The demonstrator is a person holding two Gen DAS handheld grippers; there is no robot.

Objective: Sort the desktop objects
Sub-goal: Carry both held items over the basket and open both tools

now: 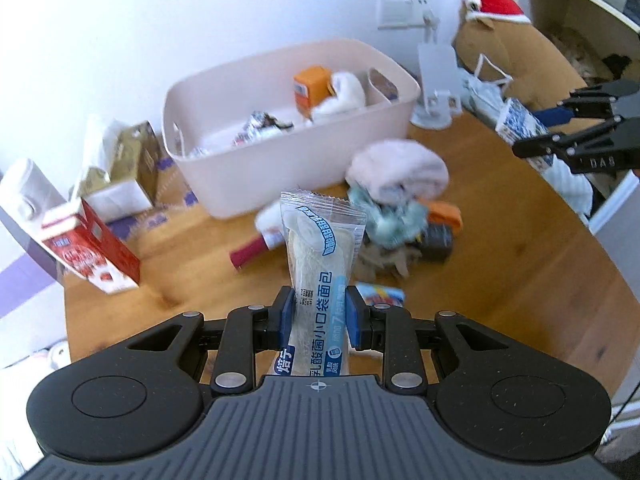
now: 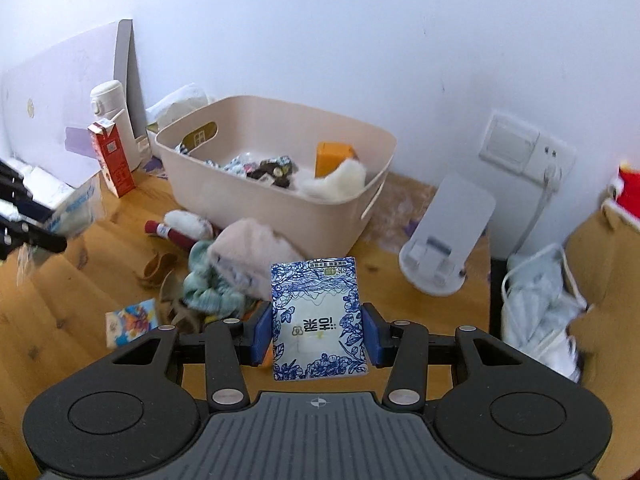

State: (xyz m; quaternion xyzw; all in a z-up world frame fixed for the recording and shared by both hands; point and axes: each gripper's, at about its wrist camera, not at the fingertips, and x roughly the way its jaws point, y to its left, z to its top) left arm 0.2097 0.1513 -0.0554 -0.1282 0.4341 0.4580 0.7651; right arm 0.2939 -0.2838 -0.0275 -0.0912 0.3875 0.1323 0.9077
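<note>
L gripper (image 1: 319, 314) pinches crinkly bread packet (image 1: 320, 248) — R gripper (image 2: 317, 334) flat tissue pack (image 2: 318, 320).

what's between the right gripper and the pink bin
In the right wrist view, a pinkish folded towel atop a teal scrunchie lies between the right gripper, shut on a blue-floral tissue pack, and the pink bin.

Clutter (image 2: 224, 276) before bin (image 2: 280, 208) (mid-table)

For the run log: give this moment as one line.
left gripper: bread packet | right gripper: tissue pack | bin: ahead
</note>
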